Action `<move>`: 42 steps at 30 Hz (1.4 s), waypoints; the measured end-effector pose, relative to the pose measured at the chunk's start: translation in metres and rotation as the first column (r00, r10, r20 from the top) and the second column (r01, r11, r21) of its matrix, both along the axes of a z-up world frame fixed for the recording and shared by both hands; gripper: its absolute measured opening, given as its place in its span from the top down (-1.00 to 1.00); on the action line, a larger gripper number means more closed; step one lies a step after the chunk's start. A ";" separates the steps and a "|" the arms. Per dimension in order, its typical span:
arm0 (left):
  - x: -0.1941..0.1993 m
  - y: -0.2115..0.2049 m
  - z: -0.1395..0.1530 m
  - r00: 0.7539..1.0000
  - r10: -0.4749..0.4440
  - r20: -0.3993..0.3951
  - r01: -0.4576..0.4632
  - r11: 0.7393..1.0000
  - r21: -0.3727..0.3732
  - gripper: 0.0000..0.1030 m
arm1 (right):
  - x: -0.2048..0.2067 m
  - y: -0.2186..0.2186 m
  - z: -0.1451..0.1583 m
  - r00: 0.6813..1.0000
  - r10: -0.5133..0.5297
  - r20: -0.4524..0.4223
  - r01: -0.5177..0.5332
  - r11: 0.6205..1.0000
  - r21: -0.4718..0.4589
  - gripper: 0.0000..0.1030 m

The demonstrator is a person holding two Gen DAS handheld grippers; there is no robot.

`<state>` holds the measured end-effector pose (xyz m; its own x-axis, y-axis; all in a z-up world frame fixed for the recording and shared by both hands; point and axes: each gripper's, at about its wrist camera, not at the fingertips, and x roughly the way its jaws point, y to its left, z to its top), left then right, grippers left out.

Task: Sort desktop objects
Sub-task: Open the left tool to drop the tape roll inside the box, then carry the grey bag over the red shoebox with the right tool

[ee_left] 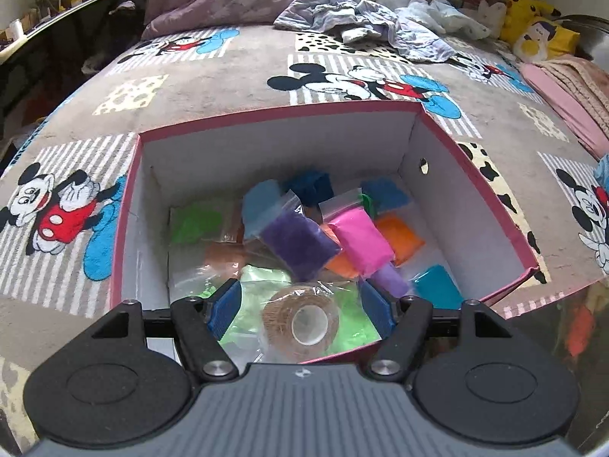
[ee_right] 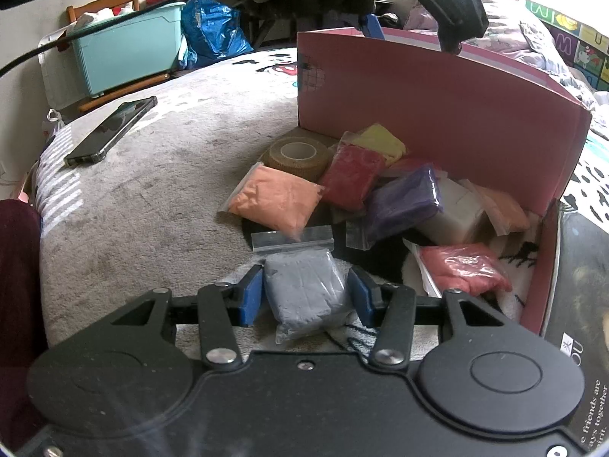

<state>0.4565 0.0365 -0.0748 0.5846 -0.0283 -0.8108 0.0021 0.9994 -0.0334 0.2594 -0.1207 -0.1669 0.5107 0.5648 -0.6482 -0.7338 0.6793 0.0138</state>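
Grey clay bag (ee_right: 308,289) sits gripped in the right tool (ee_right: 306,297). Left tool (ee_left: 300,306) hangs agape and empty above the pink box (ee_left: 472,160). Readable print beside the box: "friends are".

Inside the pink box (ee_left: 129,205), the bags at the bottom are mostly buried: the brown bag (ee_left: 224,257) shows only an edge under the purple bag (ee_left: 298,245), and the dark blue bag (ee_left: 310,186) at the box's far wall is shadowed. The tape roll (ee_left: 304,320) lies under crinkled plastic. In the right wrist view, the box's outer wall hides its contents, the left gripper (ee_right: 411,26) is cut off by the top edge, and the dark red sleeve (ee_right: 17,266) by the left edge.
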 end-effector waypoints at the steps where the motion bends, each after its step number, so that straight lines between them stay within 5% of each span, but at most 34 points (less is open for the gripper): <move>1: -0.001 0.000 0.001 1.000 0.004 0.003 -0.004 1.000 0.002 -0.34 | 0.000 0.000 0.000 1.000 -0.001 0.000 0.001 1.000 0.000 0.07; 21: -0.038 -0.003 0.032 0.995 0.006 0.102 -0.012 0.998 0.056 -0.34 | 0.000 -0.006 0.003 1.000 -0.008 -0.010 0.009 0.999 0.047 0.08; 34: -0.111 0.006 0.059 0.960 -0.022 0.278 0.006 0.998 0.058 -0.34 | -0.011 -0.019 0.005 0.996 -0.038 -0.086 0.049 0.989 0.138 0.08; 42: -0.170 0.016 0.038 0.943 0.014 0.333 -0.022 1.000 0.020 -0.34 | -0.024 -0.029 0.013 0.990 -0.069 -0.122 0.090 0.980 0.180 0.08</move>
